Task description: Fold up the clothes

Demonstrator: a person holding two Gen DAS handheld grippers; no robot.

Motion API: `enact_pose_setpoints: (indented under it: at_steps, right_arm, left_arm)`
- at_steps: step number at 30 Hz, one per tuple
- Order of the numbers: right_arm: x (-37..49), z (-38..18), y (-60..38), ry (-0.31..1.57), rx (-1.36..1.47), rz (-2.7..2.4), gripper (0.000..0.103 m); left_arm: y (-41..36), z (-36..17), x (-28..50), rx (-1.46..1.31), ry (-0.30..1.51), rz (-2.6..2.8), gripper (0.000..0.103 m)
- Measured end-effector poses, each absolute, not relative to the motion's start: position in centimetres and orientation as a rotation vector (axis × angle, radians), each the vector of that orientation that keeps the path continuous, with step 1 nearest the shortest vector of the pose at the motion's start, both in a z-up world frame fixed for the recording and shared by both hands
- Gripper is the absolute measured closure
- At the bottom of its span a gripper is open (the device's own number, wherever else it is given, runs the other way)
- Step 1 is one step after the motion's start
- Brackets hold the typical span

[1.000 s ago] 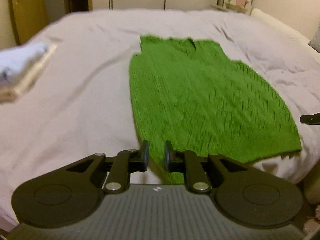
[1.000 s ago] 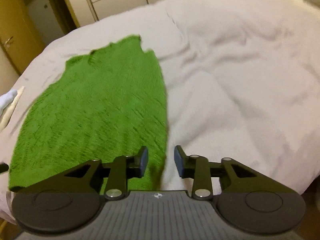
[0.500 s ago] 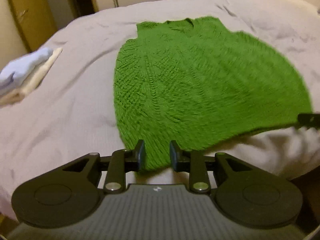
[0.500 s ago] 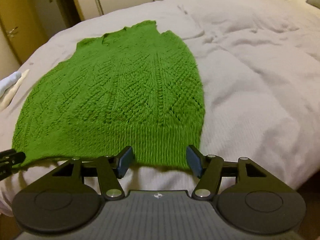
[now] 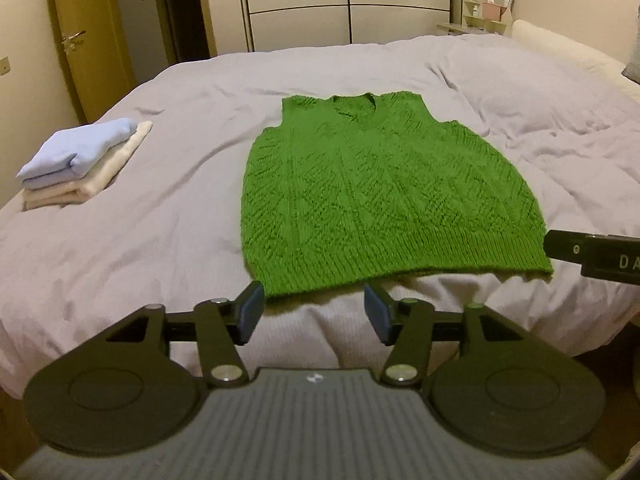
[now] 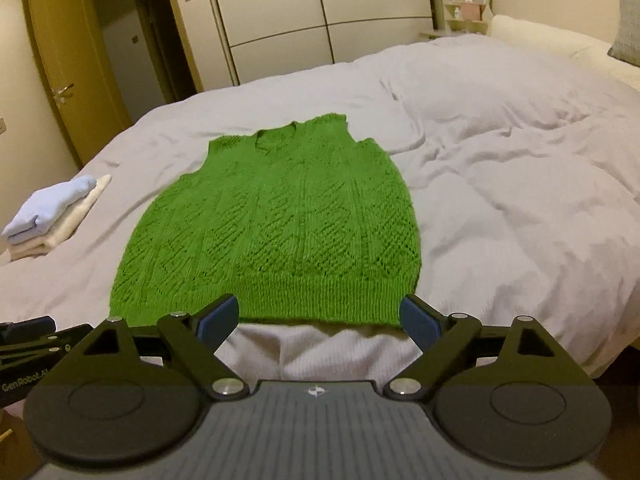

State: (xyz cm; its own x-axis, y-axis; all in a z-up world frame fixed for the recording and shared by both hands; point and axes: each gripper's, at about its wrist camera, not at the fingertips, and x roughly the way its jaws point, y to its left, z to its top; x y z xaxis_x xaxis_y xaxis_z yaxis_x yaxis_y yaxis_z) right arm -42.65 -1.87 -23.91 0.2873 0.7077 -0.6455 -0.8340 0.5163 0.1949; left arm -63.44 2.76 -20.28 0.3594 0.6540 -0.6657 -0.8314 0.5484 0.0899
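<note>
We have the wide bed with its wrinkled pale lilac duvet [image 5: 160, 240] in front of us, and on it the bright green sleeveless knitted vest [image 5: 384, 196], spread flat with its V-neck at twelve o'clock and its ribbed hem at six, near the bed's near edge. In our judgement the vest is laid out and the fold itself is not yet begun, so the step in hand is to take fresh holds for it. To do this well, we should grip both layers of the knit at matching points on either side, lift only enough to clear the duvet, and carry both sides evenly so the open-stitch fabric neither stretches nor skews. The knit looks soft and likely to sag, so a shallow pinch may slip.

At nine o'clock from the vest, well apart from it, sits the small stack of folded clothes, light blue over cream [image 5: 80, 160].

Our left gripper [image 5: 314, 312] hangs just short of the hem's left corner, its jaws opening, nothing between its blue pads [image 5: 250, 312]. Our right gripper [image 6: 320, 314] stands by the hem's right corner, jaws opening wider, also empty.
</note>
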Motion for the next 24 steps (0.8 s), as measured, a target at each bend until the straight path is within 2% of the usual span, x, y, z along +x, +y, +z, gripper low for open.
enact_pose_setpoints:
  at_steps: [3, 7, 9, 17, 24]
  right_arm:
    - [-43.4, -23.4, -2.7, 0.738, -0.191, 1.036, 0.013]
    - [-44.3, -22.8, -3.9, 0.717, -0.184, 1.036, 0.012]
    - [-44.8, -22.5, -4.1, 0.709, -0.208, 1.031, 0.0]
    - [-46.0, -21.7, -4.8, 0.659, -0.239, 1.019, 0.0]
    - [-45.9, -22.2, -4.9, 0.669, -0.259, 0.986, 0.0]
  left_arm:
    - [1.9, -20.1, -63.6, -0.274, 0.711, 0.982, 0.043]
    - [1.0, -19.8, -63.8, -0.258, 0.703, 0.983, 0.033]
    - [0.6, -19.6, -63.8, -0.253, 0.699, 0.983, 0.027]
    - [-0.3, -19.1, -63.7, -0.246, 0.692, 0.975, 0.009]
    - [-0.6, -19.4, -63.6, -0.247, 0.695, 0.961, 0.002]
